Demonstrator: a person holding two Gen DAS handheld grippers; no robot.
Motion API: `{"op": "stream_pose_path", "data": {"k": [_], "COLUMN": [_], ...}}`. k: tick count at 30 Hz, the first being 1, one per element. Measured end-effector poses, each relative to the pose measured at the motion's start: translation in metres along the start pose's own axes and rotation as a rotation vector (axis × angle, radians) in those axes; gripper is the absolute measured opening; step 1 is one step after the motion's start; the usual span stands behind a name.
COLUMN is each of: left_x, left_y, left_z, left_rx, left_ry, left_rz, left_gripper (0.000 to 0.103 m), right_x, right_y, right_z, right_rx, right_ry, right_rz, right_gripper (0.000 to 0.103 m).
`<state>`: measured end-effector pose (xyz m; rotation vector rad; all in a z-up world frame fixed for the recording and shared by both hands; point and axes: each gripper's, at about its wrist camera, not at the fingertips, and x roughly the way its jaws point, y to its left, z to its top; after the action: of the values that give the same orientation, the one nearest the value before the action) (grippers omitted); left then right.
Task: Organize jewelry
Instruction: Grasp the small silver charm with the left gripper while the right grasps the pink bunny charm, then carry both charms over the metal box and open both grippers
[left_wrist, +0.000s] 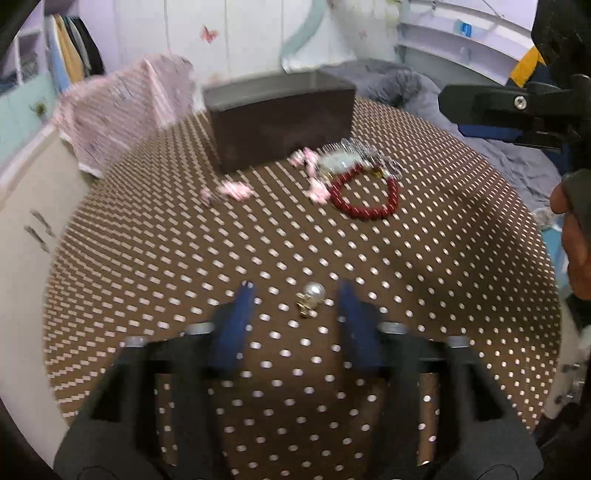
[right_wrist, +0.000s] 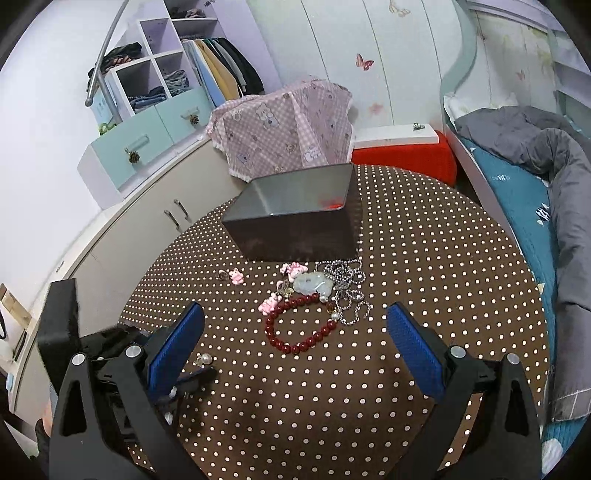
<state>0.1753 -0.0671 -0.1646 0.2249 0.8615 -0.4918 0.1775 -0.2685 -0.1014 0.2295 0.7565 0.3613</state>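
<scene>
Left wrist view: the left tongs (left_wrist: 295, 295) hover low over the polka-dot bench (left_wrist: 258, 251), their 2 blue fingers (left_wrist: 240, 314) spread apart. A pearl earring (left_wrist: 311, 297) lies on the cloth between the fingertips, touching neither. Toward 12 o'clock stands a dark open box (left_wrist: 280, 122). Near its front at 1 o'clock lie a red bead bracelet (left_wrist: 365, 197), a pale jade pendant (left_wrist: 336, 162) and pink charms (left_wrist: 236, 190), all blurred. The right tongs' black body (left_wrist: 517, 110) shows at 2 o'clock.

Right wrist view: the right tongs (right_wrist: 295, 325) are held above the bench (right_wrist: 443, 258) with the blue pads (right_wrist: 413, 350) spread wide, holding nothing. Ahead at 12 o'clock, the red bead bracelet (right_wrist: 299, 325) lies flat between the fingertips' lines. Just beyond it sit the jade pendant (right_wrist: 314, 282), a heap of silver chain (right_wrist: 347, 288) at 1 o'clock and 3 pink bear charms (right_wrist: 236, 276). The box (right_wrist: 295, 218) stands behind them, something red inside its far right corner. The pearl earring (right_wrist: 204, 359) lies at 9 o'clock, beside the left pad, in front of the left tongs (right_wrist: 192, 380).
</scene>
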Motion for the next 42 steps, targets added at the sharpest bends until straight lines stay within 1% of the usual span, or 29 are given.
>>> {"op": "stream_pose_path", "data": {"k": [1, 3, 6, 9, 11, 14, 16, 18, 20, 21, 23, 24, 25, 26, 27, 28, 29, 32, 35, 38, 42], "left_x": [0.000, -0.001, -0.002, -0.009, -0.014, -0.020, -0.025, -0.029, -0.032, -0.034, -0.030, -0.030, -0.033, -0.030, -0.028, -0.028, -0.029, -0.029, -0.033, -0.040, -0.055], "left_y": [0.001, 0.002, 0.004, 0.014, 0.028, 0.052, 0.065, 0.075, 0.085, 0.088, 0.091, 0.093, 0.096, 0.096, 0.096, 0.096, 0.096, 0.096, 0.097, 0.090, 0.085], "left_z": [0.000, 0.000, 0.000, -0.002, -0.004, -0.006, -0.007, -0.010, -0.013, -0.015, -0.014, -0.015, -0.018, -0.017, -0.015, -0.016, -0.016, -0.016, -0.017, -0.012, -0.002], "left_rx": [-0.003, 0.003, 0.001, -0.036, -0.091, -0.183, -0.240, -0.286, -0.333, -0.352, -0.374, -0.385, -0.390, -0.393, -0.394, -0.396, -0.395, -0.389, -0.379, -0.365, -0.346], "left_ry": [-0.004, -0.007, -0.014, -0.034, -0.056, -0.088, -0.109, -0.129, -0.145, -0.151, -0.155, -0.158, -0.160, -0.160, -0.160, -0.161, -0.161, -0.161, -0.169, -0.176, -0.203], "left_rz": [-0.017, -0.054, -0.064, -0.040, -0.007, 0.063, 0.096, 0.124, 0.135, 0.138, 0.134, 0.132, 0.129, 0.126, 0.124, 0.122, 0.122, 0.130, 0.136, 0.143, 0.122], "left_gripper": [0.026, 0.014, 0.013, 0.013, 0.013, 0.014, 0.013, 0.014, 0.014, 0.014, 0.014, 0.014, 0.014, 0.014, 0.014, 0.014, 0.014, 0.014, 0.014, 0.014, 0.014], "right_x": [0.001, 0.004, 0.012, 0.024, 0.035, 0.061, 0.083, 0.099, 0.116, 0.124, 0.139, 0.145, 0.153, 0.155, 0.155, 0.154, 0.150, 0.139, 0.117, 0.086, 0.039], "right_y": [0.000, 0.003, 0.009, 0.019, 0.030, 0.052, 0.066, 0.074, 0.081, 0.084, 0.087, 0.086, 0.086, 0.086, 0.089, 0.091, 0.092, 0.093, 0.091, 0.090, 0.082], "right_z": [-0.001, -0.001, 0.000, 0.005, 0.010, 0.015, 0.016, 0.016, 0.016, 0.017, 0.019, 0.020, 0.021, 0.020, 0.018, 0.016, 0.014, 0.007, 0.005, 0.010, 0.021], "right_rx": [-0.004, -0.017, -0.042, -0.070, -0.106, -0.193, -0.240, -0.279, -0.304, -0.318, -0.345, -0.350, -0.361, -0.383, -0.413, -0.425, -0.430, -0.448, -0.418, -0.403, -0.385], "right_ry": [0.003, 0.013, 0.030, 0.050, 0.065, 0.099, 0.140, 0.161, 0.199, 0.214, 0.232, 0.243, 0.260, 0.259, 0.253, 0.254, 0.261, 0.257, 0.221, 0.163, 0.078], "right_rz": [0.000, -0.002, 0.005, 0.015, 0.025, 0.028, 0.026, 0.025, 0.029, 0.028, 0.011, 0.001, -0.005, -0.018, -0.032, -0.031, -0.017, -0.008, 0.030, 0.043, 0.059], "right_gripper": [0.095, 0.095, 0.095, 0.095, 0.095, 0.095, 0.095, 0.088, 0.074, 0.071, 0.059, 0.056, 0.046, 0.038, 0.031, 0.019, 0.014, 0.014, 0.014, 0.014, 0.014]}}
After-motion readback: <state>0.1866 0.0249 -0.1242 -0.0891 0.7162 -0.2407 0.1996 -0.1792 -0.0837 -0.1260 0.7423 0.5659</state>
